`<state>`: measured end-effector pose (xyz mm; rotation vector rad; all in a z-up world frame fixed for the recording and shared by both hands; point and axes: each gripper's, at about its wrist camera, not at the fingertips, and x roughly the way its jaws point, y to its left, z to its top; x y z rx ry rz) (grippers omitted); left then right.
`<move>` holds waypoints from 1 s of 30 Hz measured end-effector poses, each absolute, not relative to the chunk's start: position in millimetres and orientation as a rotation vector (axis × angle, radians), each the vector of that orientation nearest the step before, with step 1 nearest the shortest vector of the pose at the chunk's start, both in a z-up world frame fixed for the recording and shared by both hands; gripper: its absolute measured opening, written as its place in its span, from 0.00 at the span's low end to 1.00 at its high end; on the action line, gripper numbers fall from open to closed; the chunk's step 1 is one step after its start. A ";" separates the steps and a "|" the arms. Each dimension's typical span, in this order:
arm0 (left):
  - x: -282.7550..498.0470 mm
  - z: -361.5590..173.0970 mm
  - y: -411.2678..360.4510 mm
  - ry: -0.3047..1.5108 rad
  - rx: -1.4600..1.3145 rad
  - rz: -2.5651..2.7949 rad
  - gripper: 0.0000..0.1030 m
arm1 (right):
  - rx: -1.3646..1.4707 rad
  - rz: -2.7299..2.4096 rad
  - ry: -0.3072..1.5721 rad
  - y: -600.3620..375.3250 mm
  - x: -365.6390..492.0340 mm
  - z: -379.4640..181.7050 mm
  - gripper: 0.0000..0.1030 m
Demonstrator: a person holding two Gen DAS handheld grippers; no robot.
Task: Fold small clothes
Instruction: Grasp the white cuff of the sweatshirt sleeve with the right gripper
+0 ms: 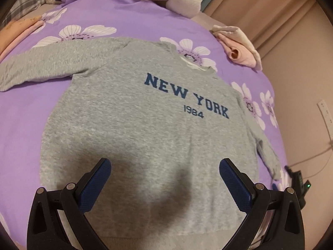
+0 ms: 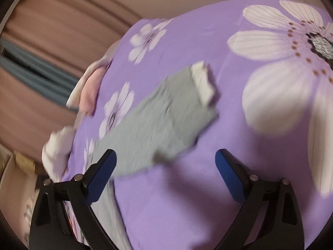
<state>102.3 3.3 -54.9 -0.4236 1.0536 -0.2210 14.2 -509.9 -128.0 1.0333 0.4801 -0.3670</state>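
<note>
Left gripper (image 1: 165, 166): black plastic frame, two angled arms w/ triangular cut-outs, silver round pins at pivots, blue dimpled pads (image 1: 235, 184) on inner faces. Right gripper (image 2: 165, 158): same build, black arms, silver pins, blue pads (image 2: 230, 177); view blurred.

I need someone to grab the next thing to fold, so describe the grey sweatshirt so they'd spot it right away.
Look at the purple flowered bedspread. Spread flat in its middle, sleeves out to both sides, lies the grey sweatshirt. It alone has blue "NEW YORK 1984" lettering; the pink clothes near the bed's edge are bundled and plain.
</note>
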 end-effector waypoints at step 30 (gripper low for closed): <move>83.4 -53.1 46.6 1.038 -0.403 -0.101 1.00 | 0.579 -0.303 0.487 -452.2 72.3 -19.9 0.14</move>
